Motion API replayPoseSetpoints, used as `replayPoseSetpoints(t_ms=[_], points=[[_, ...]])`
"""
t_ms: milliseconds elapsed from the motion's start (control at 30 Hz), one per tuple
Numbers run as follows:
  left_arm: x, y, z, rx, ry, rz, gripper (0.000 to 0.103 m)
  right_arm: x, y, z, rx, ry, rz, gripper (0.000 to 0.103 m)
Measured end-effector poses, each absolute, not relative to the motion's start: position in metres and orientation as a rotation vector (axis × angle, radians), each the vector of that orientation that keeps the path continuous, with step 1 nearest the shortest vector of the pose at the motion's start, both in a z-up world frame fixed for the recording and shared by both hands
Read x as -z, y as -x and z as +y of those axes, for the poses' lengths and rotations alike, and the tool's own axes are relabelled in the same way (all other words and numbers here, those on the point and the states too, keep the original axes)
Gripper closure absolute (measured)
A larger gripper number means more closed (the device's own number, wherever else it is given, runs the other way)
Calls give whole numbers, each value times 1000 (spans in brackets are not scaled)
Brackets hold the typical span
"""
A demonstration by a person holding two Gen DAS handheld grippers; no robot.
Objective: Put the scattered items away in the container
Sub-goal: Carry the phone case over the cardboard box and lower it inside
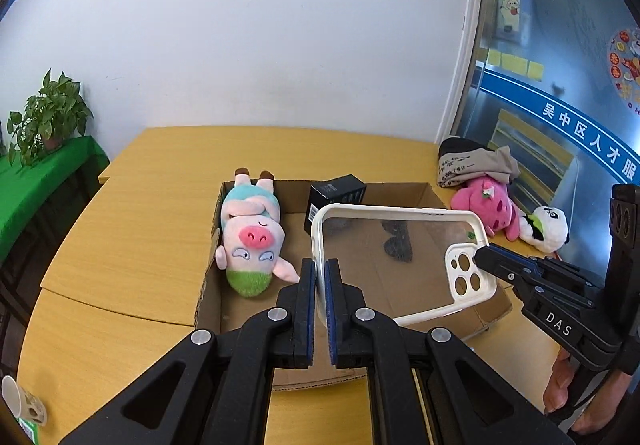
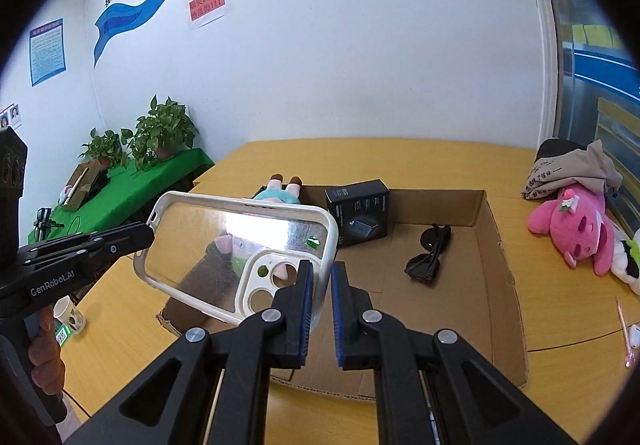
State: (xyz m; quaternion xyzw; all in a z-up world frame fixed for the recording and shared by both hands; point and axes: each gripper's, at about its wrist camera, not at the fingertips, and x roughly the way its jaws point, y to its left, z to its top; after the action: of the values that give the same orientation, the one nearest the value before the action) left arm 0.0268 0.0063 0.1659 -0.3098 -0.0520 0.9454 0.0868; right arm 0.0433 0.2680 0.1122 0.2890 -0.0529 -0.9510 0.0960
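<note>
Yellow table (image 1: 120, 245) is topped by a box (image 2: 500, 245). Above the box, a case (image 1: 400, 265) is pinched by the left hand-held gripper (image 1: 320, 277); the right hand-held gripper (image 2: 322, 281) is slightly spread around the case's edge.

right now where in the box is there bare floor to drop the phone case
Bare cardboard box floor lies between the pig plush and the sunglasses, in front of the black box. The far left side is crowded. The phone case hangs over that patch.
</note>
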Motion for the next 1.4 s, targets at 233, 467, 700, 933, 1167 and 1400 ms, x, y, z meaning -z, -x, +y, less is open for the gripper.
replayPoseSetpoints(t_ms=[233, 467, 700, 933, 1167, 1400], points=[[-164, -21, 3, -2819, 935, -149, 99, -113, -38, 261, 2815, -861, -160, 95], [-152, -7, -3, -2809, 976, -173, 99, -102, -25, 255, 2799, -907, -156, 95], [-130, 14, -9, -2790, 1047, -190, 99, -85, -4, 252, 2772, -970, -157, 95], [-106, 38, -16, -2769, 1147, -189, 99, -62, 22, 247, 2721, -1058, -173, 95], [-63, 65, -23, -2730, 1303, -186, 99, -29, 48, 240, 2658, -1175, -181, 95], [-19, 82, -29, -2689, 1480, -147, 99, 11, 72, 229, 2535, -1374, -188, 94]])
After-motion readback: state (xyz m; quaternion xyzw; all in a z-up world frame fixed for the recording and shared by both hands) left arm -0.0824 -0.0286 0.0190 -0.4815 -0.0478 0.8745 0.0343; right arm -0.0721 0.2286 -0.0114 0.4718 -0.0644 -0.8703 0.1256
